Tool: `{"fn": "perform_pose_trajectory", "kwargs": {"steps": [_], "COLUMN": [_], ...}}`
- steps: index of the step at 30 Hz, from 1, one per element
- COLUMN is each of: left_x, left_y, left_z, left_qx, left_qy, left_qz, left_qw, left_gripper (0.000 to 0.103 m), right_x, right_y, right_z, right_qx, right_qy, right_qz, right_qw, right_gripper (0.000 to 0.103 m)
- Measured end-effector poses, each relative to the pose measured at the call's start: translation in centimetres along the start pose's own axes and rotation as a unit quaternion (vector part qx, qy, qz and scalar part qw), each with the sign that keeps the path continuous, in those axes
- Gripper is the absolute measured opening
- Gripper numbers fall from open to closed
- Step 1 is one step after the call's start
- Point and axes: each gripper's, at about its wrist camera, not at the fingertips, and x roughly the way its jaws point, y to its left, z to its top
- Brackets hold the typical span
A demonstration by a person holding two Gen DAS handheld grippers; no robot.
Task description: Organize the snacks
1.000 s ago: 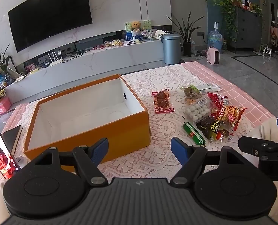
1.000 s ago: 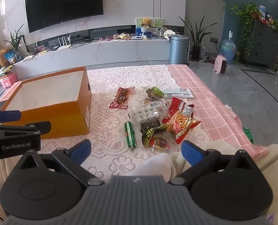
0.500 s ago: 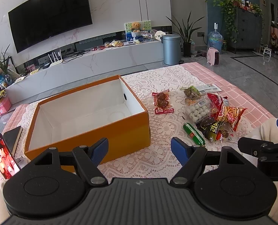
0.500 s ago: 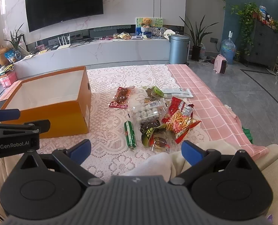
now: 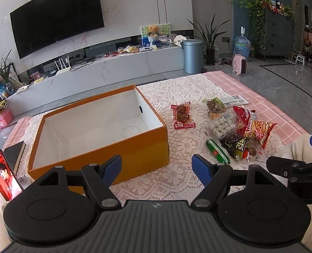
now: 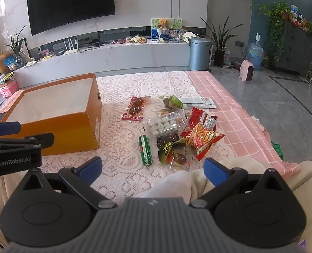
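Observation:
An open orange box [image 5: 122, 149] [image 6: 71, 126] with a white inside stands empty on the lace cloth at the left. Right of it lie several snack packs: a green sausage stick [image 5: 217, 151] [image 6: 145, 149], a red fries bag [image 5: 259, 129] [image 6: 202, 137], a clear tub of white balls [image 5: 222, 124] [image 6: 166, 124], a dark green-and-black pack [image 6: 172, 149] and a red dried-fruit pack [image 5: 182, 116] [image 6: 135, 108]. My left gripper [image 5: 156, 169] is open and empty in front of the box. My right gripper [image 6: 152, 169] is open and empty, near the snack pile.
A phone [image 5: 4, 175] with a lit screen and a dark notebook [image 5: 14, 156] sit left of the box. A flat white packet [image 6: 198, 103] lies behind the snacks. The pink checked cloth [image 6: 229, 109] covers the table's right side, and pale fabric [image 6: 177, 181] lies at the near edge.

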Motion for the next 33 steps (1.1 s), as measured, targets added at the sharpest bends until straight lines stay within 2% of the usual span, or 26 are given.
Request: {"fn": "perform_pose_trajectory", "kwargs": {"steps": [33], "left_x": [-0.03], "left_y": [-0.02], "left_z": [-0.05], "left_qx": [-0.002], "left_qy": [-0.002], "left_qz": [0.0], "left_qw": [1.0], "left_gripper": [0.089], "right_x": [0.87], "right_y": [0.08], "right_z": [0.01], "right_qx": [0.002], "right_qy": [0.012], "right_qz": [-0.004], "right_qw": [1.0], "right_gripper": [0.099]}}
